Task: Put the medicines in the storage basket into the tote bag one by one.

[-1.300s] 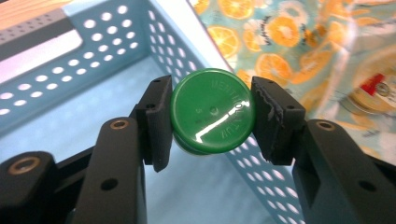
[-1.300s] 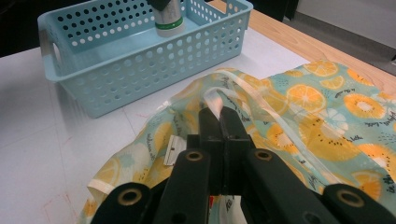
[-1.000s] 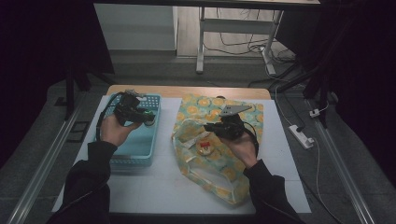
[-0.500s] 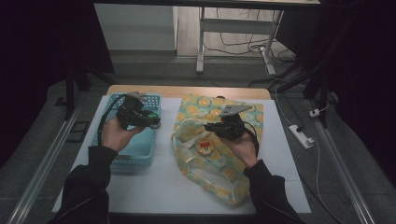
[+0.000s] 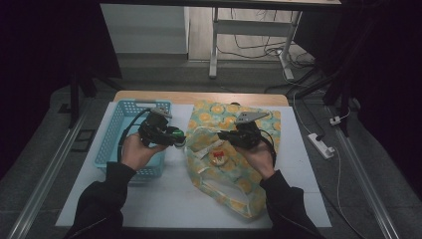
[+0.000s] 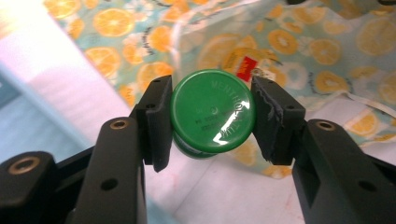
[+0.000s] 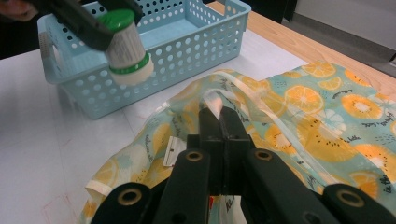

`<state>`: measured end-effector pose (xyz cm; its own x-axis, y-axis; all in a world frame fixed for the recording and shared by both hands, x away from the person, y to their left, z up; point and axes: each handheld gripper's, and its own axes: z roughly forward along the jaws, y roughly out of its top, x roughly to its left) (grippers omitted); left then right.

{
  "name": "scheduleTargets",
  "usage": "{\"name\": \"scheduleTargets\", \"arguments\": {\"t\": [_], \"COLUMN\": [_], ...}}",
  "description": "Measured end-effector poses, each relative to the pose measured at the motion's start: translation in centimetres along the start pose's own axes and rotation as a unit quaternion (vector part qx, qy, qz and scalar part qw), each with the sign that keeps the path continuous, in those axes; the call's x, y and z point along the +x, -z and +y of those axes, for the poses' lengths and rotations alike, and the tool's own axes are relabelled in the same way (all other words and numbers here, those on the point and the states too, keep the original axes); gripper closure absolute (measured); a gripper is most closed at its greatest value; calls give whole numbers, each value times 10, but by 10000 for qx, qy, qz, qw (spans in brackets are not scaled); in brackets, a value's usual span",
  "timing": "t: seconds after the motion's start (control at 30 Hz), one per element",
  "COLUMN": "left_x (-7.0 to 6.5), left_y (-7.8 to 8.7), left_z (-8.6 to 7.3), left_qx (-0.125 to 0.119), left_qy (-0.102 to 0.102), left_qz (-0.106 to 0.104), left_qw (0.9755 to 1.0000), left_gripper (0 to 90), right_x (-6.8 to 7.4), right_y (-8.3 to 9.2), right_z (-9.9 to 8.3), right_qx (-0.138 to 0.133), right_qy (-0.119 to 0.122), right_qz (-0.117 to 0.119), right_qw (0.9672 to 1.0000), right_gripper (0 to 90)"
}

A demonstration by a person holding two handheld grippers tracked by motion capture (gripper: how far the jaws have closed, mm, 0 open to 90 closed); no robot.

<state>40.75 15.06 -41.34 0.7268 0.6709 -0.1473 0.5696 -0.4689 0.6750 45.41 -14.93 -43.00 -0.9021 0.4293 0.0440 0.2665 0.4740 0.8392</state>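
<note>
My left gripper (image 5: 175, 138) is shut on a small jar (image 5: 179, 139) with a green cap and a white body. It hangs between the blue basket and the bag's left edge. In the left gripper view the pads (image 6: 161, 116) press the green cap (image 6: 212, 112) from both sides, with the bag's open mouth behind it. My right gripper (image 5: 225, 135) is shut on the pale rim strap (image 7: 215, 100) of the orange-slice print bag (image 5: 234, 177) and holds the mouth up. The right gripper view shows the jar (image 7: 127, 49) in the air before the basket.
A blue perforated basket (image 5: 113, 149) stands at the left on the white table top (image 5: 164, 199). A small round red and orange item (image 5: 218, 158) lies inside the bag. A power strip (image 5: 321, 145) lies on the floor to the right.
My left gripper has carried the jar to the right, from above the basket to the bag's left edge. The right gripper and the bag have stayed in place.
</note>
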Motion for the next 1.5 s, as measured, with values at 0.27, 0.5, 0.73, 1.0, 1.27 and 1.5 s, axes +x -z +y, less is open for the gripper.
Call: {"name": "scheduleTargets", "arguments": {"t": [0.27, 0.5, 0.73, 1.0, 1.27, 1.5], "left_x": [-19, -29, -38, -44, -46, -44], "left_y": [-19, -39, -61, -83, -101, -113], "left_z": [10, 17, 25, 34, 39, 40], "left_qx": [34, 47, 52, 122, 154, 142], "left_qy": [-243, -379, -488, -628, -656, -663], "left_qz": [-213, -379, -471, -449, -391, -326], "left_qw": [9995, 9986, 9977, 9969, 9970, 9972], "left_gripper": [516, 516, 516, 516, 516, 515], "right_x": [0, -1, -1, -2, -3, -4], "right_y": [2, 2, 1, 2, 0, 0], "right_z": [1, 1, 0, 1, -1, -2], "right_qx": [-20, -36, -23, -42, 6, 26], "right_qy": [-2, -11, -10, -21, -5, -15], "right_qz": [-16, -19, -26, -41, -86, -128], "right_qw": [10000, 10000, 10000, 10000, 10000, 9999], "right_gripper": [900, 900, 900, 900, 900, 900]}}
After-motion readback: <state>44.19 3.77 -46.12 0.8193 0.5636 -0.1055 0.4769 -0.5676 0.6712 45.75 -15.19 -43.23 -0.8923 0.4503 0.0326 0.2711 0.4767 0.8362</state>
